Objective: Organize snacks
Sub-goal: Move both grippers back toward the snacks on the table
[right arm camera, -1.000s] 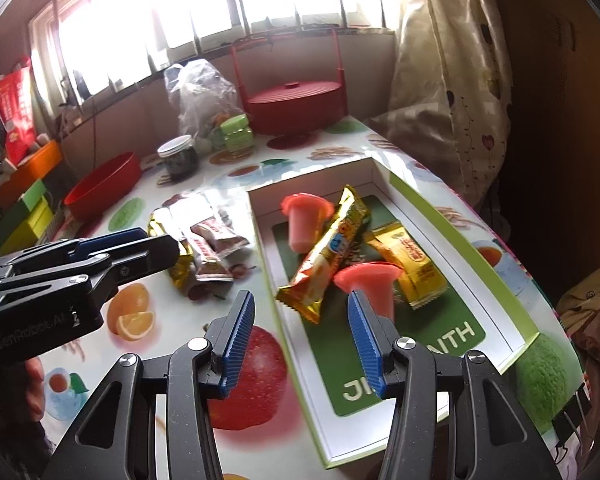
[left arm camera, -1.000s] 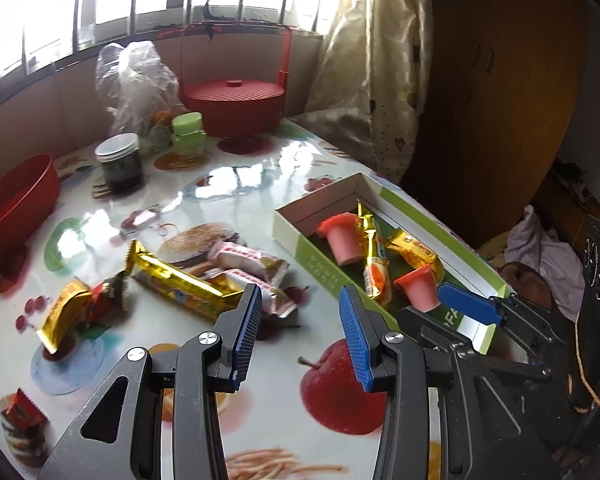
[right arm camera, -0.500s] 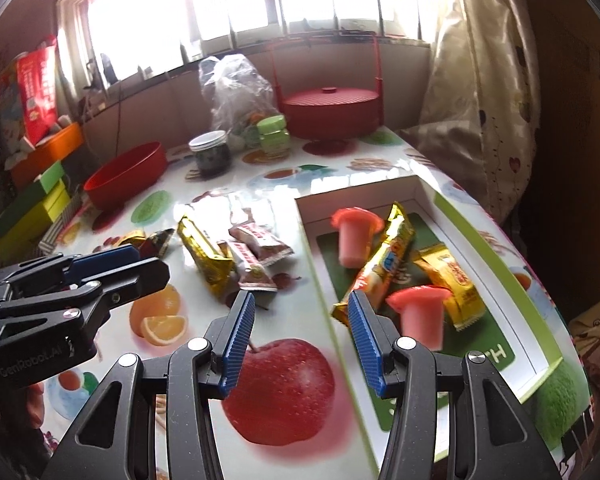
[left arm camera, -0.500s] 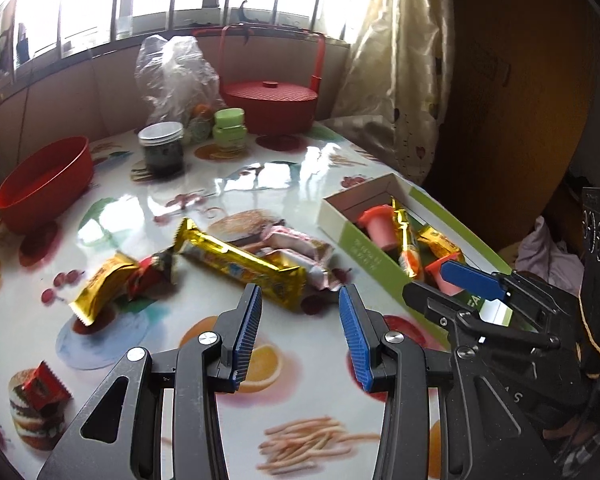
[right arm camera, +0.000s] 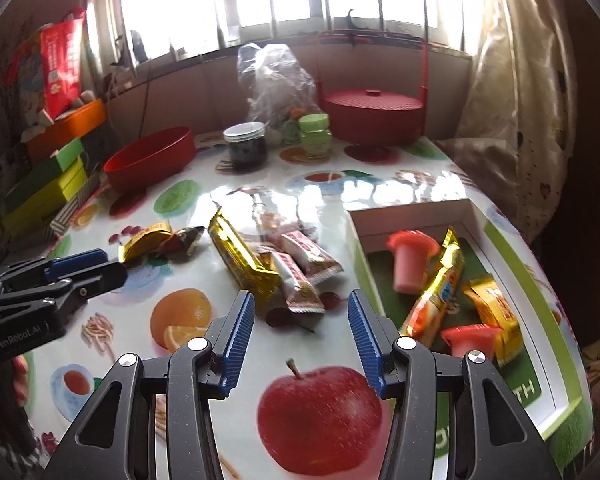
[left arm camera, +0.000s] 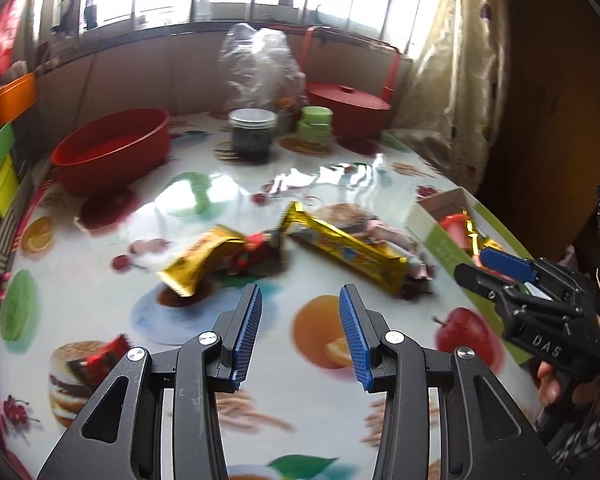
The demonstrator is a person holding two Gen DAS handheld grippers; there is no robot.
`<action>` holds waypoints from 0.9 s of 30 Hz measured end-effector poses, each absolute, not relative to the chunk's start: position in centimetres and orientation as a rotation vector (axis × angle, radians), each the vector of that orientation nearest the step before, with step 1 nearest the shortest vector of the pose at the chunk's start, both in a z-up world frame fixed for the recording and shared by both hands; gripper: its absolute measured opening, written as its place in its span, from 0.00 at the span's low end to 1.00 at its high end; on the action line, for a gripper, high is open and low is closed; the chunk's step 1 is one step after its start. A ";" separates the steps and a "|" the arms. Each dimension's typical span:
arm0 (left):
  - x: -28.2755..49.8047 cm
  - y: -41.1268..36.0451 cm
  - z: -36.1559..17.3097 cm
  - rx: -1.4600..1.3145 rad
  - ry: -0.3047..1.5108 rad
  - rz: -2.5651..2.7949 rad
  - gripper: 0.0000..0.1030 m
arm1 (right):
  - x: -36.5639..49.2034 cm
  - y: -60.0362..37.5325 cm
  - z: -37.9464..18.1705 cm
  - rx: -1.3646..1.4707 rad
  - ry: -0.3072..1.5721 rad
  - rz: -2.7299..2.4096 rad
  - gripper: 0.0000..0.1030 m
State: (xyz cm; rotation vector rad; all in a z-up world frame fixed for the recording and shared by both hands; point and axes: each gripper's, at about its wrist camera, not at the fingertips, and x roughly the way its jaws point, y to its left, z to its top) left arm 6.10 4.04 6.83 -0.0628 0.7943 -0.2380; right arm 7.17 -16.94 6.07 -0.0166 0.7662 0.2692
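both claws shifted left off the tray (right arm camera: 496, 236) | left claw (left arm camera: 300, 340) part open, empty | right claw (right arm camera: 302, 344) part open, empty, near gold bar (right arm camera: 240, 264)

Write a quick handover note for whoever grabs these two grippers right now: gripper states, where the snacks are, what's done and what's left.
Left gripper: open, empty, above the table, facing the loose snacks.
Right gripper: open, empty, above the table between the loose snacks and the box.
In the box: two pink jelly cups, a long gold bar and a small gold pack.
Still on the table: a long gold bar, two pink-and-white packs, a small gold pack, a dark wrapped snack and a small red snack near the table edge.
Left to do: move those into the box.
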 end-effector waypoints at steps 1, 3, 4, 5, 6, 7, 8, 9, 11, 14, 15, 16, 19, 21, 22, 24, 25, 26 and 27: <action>6.1 4.7 6.8 -0.062 0.796 -0.223 0.41 | 7.5 -16.5 6.0 -0.022 0.769 0.280 0.47; 6.1 5.9 6.6 -0.064 0.800 -0.198 0.41 | 7.8 -15.9 6.0 -0.031 0.771 0.300 0.47; 6.0 6.7 6.5 -0.067 0.802 -0.183 0.41 | 8.1 -15.4 6.0 -0.040 0.773 0.313 0.47; 6.0 7.1 6.4 -0.066 0.803 -0.176 0.41 | 8.2 -15.1 6.0 -0.046 0.775 0.317 0.47; 5.9 7.8 6.2 -0.065 0.806 -0.161 0.41 | 8.4 -14.8 5.9 -0.052 0.775 0.322 0.47; 5.9 8.3 6.1 -0.062 0.810 -0.148 0.41 | 8.5 -14.4 5.8 -0.059 0.778 0.326 0.47; 5.8 8.6 5.9 -0.057 0.815 -0.143 0.41 | 8.7 -14.2 5.8 -0.062 0.781 0.329 0.47; 5.8 9.0 5.8 -0.048 0.822 -0.138 0.41 | 8.8 -14.0 5.7 -0.064 0.783 0.334 0.47; 5.6 9.8 5.4 -0.028 0.834 -0.128 0.41 | 9.2 -13.6 5.6 -0.071 0.790 0.341 0.47; 5.4 11.1 4.9 -0.036 0.843 -0.106 0.41 | 9.7 -13.1 5.5 -0.088 0.795 0.347 0.47; 5.4 11.4 4.7 -0.033 0.851 -0.102 0.41 | 10.0 -12.9 5.4 -0.094 0.801 0.353 0.47; 5.4 11.7 4.5 -0.025 0.856 -0.090 0.41 | 10.2 -12.7 5.4 -0.097 0.804 0.357 0.47; 5.1 12.8 4.2 -0.027 0.861 -0.071 0.41 | 10.8 -12.3 5.2 -0.108 0.808 0.358 0.48; 5.1 13.4 4.1 -0.026 0.861 -0.058 0.41 | 11.4 -11.8 5.0 -0.119 0.816 0.365 0.49; 5.0 13.7 4.1 -0.024 0.860 -0.052 0.41 | 11.7 -11.5 4.8 -0.132 0.824 0.367 0.50; 5.0 14.1 4.1 -0.017 0.861 -0.050 0.41 | 12.2 -11.0 4.6 -0.153 0.827 0.365 0.50; 5.1 14.4 3.9 -0.012 0.868 -0.047 0.41 | 12.4 -10.9 4.5 -0.155 0.829 0.368 0.50; 5.1 14.5 3.9 -0.010 0.871 -0.042 0.41 | 12.6 -10.8 4.4 -0.155 0.833 0.374 0.50; 5.1 14.9 3.8 -0.013 0.872 -0.035 0.41 | 12.9 -10.6 4.2 -0.159 0.839 0.381 0.51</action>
